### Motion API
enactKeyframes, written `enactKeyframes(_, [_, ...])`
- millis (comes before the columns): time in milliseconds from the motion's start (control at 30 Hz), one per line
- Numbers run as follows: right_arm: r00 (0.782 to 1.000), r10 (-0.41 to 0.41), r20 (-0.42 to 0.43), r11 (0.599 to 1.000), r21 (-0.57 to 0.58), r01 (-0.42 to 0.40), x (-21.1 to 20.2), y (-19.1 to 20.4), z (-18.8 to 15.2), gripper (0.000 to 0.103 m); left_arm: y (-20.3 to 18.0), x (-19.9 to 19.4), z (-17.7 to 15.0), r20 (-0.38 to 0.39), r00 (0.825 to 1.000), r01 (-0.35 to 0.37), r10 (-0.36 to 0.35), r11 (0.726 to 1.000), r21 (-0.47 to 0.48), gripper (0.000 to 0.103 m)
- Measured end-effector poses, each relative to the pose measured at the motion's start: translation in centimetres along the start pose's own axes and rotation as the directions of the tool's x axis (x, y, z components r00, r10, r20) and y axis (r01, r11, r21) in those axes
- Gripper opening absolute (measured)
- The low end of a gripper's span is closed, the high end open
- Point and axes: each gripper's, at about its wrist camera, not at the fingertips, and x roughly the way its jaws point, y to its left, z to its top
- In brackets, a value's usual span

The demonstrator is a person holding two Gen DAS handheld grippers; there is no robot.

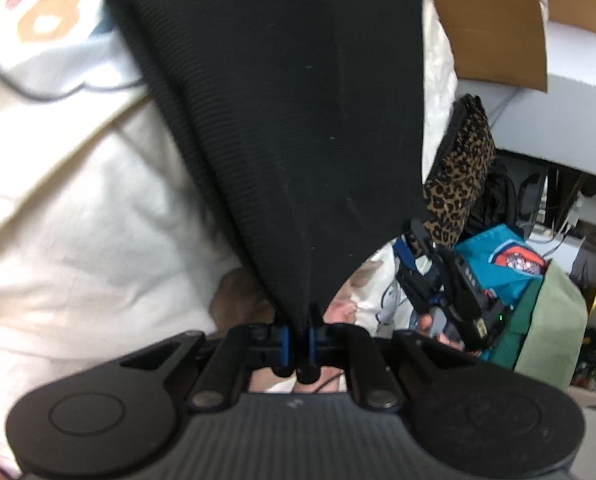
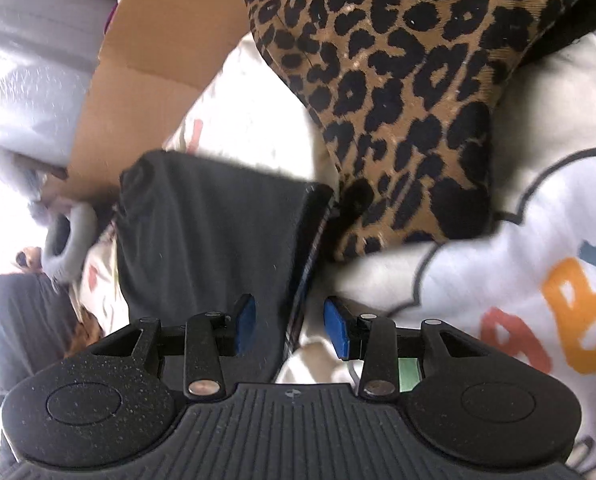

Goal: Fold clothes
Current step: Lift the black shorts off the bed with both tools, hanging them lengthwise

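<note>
Black ribbed garment [image 1: 289, 128] pinched by the left hand-held gripper [image 1: 298, 344]; right hand-held gripper [image 2: 289, 328] spread, angled downward.

My left hand-held gripper [image 1: 298, 344]: matte black plastic body with a ribbed grey-black centre plate, round discs moulded at both sides, two black link arms pinned with silver rivets, blue pads on the fingertips [image 1: 283, 346]. My right hand-held gripper [image 2: 289, 330]: same black body, speckled with dust, ribbed plate bearing a small crosshair mark, silver rivets, blue pads [image 2: 338, 330], a green strip behind the right link arm.
</note>
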Motion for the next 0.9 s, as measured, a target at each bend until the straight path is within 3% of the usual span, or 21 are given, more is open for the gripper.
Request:
enactKeyframes(267, [0.995, 0.016, 0.094, 0.999, 0.039, -0.020, 1.7, 0.3, 1.2, 0.044, -1.4, -0.9, -0.1, 0.004, 0.996, -0.086, 0.086, 0.996, 0.037, 0.009])
enactKeyframes(333, [0.993, 0.011, 0.119, 1.000, 0.020, -0.013, 1.7, 0.9, 1.3, 0.031, -1.1, -1.3, -0.2, 0.004, 0.993, -0.118, 0.118, 0.992, 0.046, 0.009])
enactKeyframes(367, [0.992, 0.012, 0.129, 1.000, 0.015, -0.014, 1.6, 1.1, 1.4, 0.030, -1.1, -1.4, -0.3, 0.005, 0.991, -0.131, 0.131, 0.990, 0.046, 0.009])
enactKeyframes(733, [0.990, -0.018, 0.143, 1.000, 0.011, 0.016, 3.3, 1.5, 2.3, 0.030, -2.0, -1.4, -0.4, 0.031, 0.983, -0.182, 0.180, 0.982, 0.058, 0.009])
enactKeyframes(767, [0.990, -0.021, 0.142, 1.000, 0.018, 0.018, 3.5, 1.5, 2.5, 0.027, -2.1, -1.6, -0.4, 0.039, 0.983, -0.182, 0.180, 0.981, 0.061, 0.009])
enactKeyframes(833, [0.989, -0.035, 0.146, 0.999, 0.028, 0.031, 3.7, 1.6, 2.9, 0.010, -2.6, -1.9, -0.3, 0.057, 0.982, -0.184, 0.180, 0.981, 0.066, 0.008])
enactKeyframes(900, [0.989, -0.036, 0.144, 0.999, 0.032, 0.031, 3.5, 2.0, 3.3, 0.007, -2.8, -2.6, -0.3, 0.080, 0.982, -0.176, 0.170, 0.982, 0.070, 0.008])
